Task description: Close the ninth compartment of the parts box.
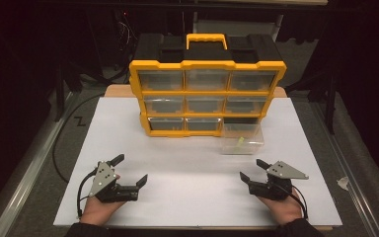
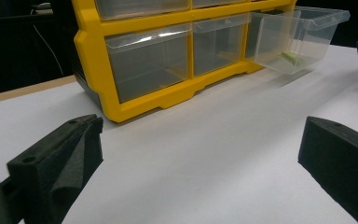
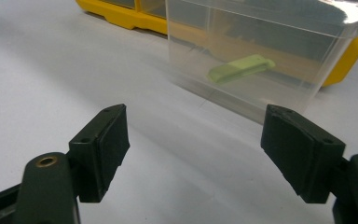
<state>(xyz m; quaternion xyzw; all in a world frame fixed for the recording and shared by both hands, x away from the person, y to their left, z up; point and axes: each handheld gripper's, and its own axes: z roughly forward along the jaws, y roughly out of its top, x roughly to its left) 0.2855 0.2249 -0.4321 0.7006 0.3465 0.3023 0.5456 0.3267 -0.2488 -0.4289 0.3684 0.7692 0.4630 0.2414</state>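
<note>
Risk sits with the clear drawer, pulled out at the cabinet's lower right: both claws, left and right, stand wide and empty, and a careless push could slide it off the bench.

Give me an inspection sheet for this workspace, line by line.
Surface: white board on a wooden table, bare in front.
Job's things: yellow drawer cabinet; clear drawer pulled out at bottom right, green piece inside.
Clutter: nothing seen.
Grippers: left claw open, empty; right claw open, empty, facing the drawer.
Cables: one trails from each claw; a black cable lies on the floor at left.
Surroundings: dark, grey floor, metal rails.
</note>
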